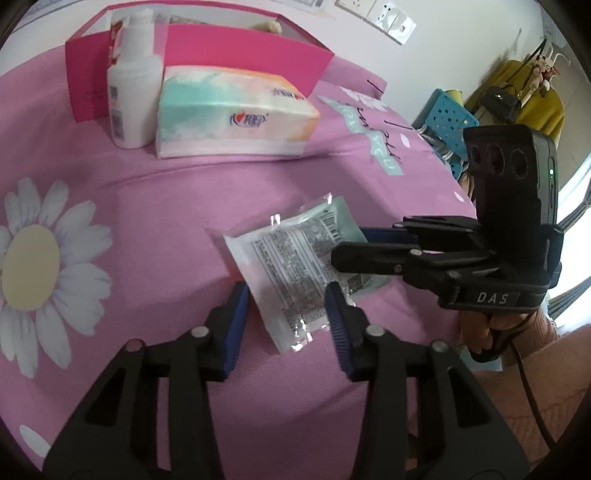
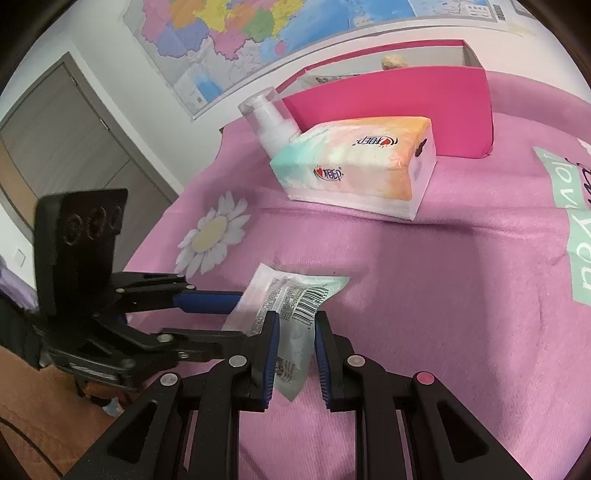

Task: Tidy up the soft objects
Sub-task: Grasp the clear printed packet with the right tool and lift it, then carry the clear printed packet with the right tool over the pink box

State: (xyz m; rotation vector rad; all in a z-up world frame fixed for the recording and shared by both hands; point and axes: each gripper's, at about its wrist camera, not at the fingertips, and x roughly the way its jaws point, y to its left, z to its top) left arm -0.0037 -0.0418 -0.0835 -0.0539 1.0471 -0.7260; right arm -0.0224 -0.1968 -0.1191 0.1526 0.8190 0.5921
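left wrist view: flat crinkly plastic packet (image 1: 295,266) on fuzzy pink blanket (image 1: 166,229).

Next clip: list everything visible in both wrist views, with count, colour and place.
Wet-wipe packet: one, clear and white with print, flat on the bed between both claws.
Tissue pack: one, pastel, behind the packet.
Pump bottle: one, white, beside the tissue pack.
Box: one, pink, open, behind the tissues.
Bedspread: one, pink with daisies.
Map: one, multicoloured, on the wall.
Basket: one, blue, past the bed.
Left claw: straddling the packet's near end.
Right claw: closed on the packet's corner.
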